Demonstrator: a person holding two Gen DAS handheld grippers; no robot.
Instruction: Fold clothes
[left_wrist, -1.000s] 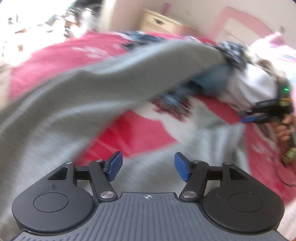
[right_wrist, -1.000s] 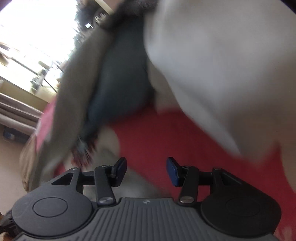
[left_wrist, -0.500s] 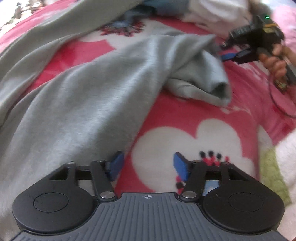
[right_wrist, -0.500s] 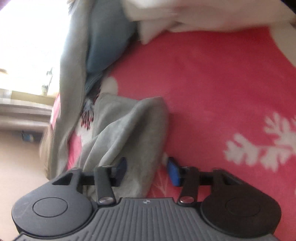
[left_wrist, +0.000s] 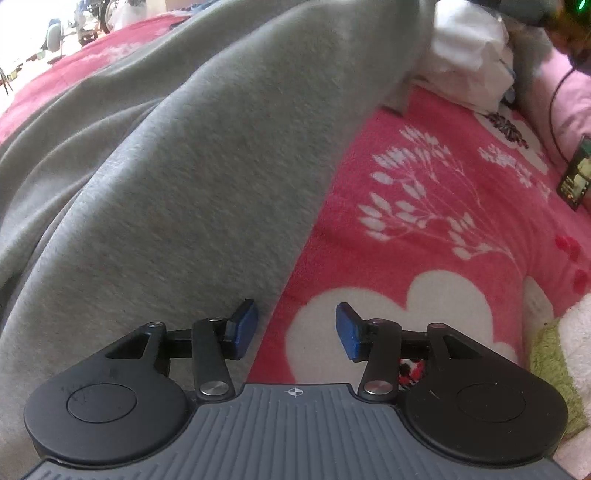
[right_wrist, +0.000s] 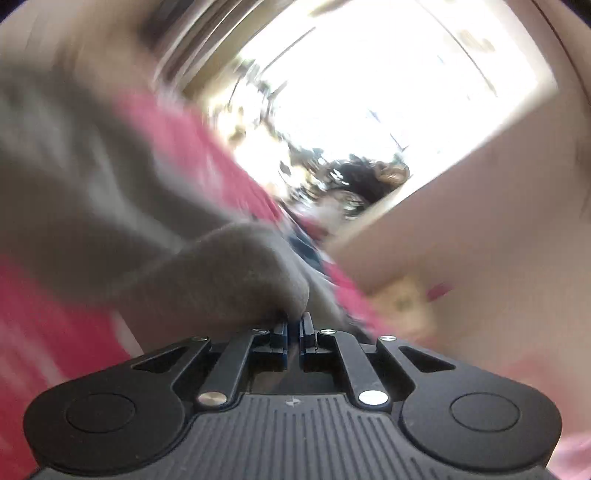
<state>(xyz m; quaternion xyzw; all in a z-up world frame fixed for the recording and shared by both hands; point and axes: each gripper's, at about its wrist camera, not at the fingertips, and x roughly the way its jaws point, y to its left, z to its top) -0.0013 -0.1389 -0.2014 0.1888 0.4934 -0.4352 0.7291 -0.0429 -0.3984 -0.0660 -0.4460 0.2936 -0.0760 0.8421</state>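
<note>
The grey garment (left_wrist: 207, 155) is a soft, fleecy grey cloth that lies in broad folds across the left and middle of the left wrist view, running from the near left corner to the far top edge, where it is cut off; its full shape cannot be made out. It rests on a pink blanket (left_wrist: 424, 236) printed with white leaf sprays and a white heart. The left gripper (left_wrist: 295, 332) hangs wide open and empty at the garment's near right edge, its left blue pad just over the cloth, the right one over the blanket. In the right wrist view, heavily blurred, the right gripper (right_wrist: 294, 328) is pinched tight on a bunched fold of the same grey garment (right_wrist: 236, 273). A white cloth pile (left_wrist: 469, 70) lies far right, partly hidden behind the garment
</note>
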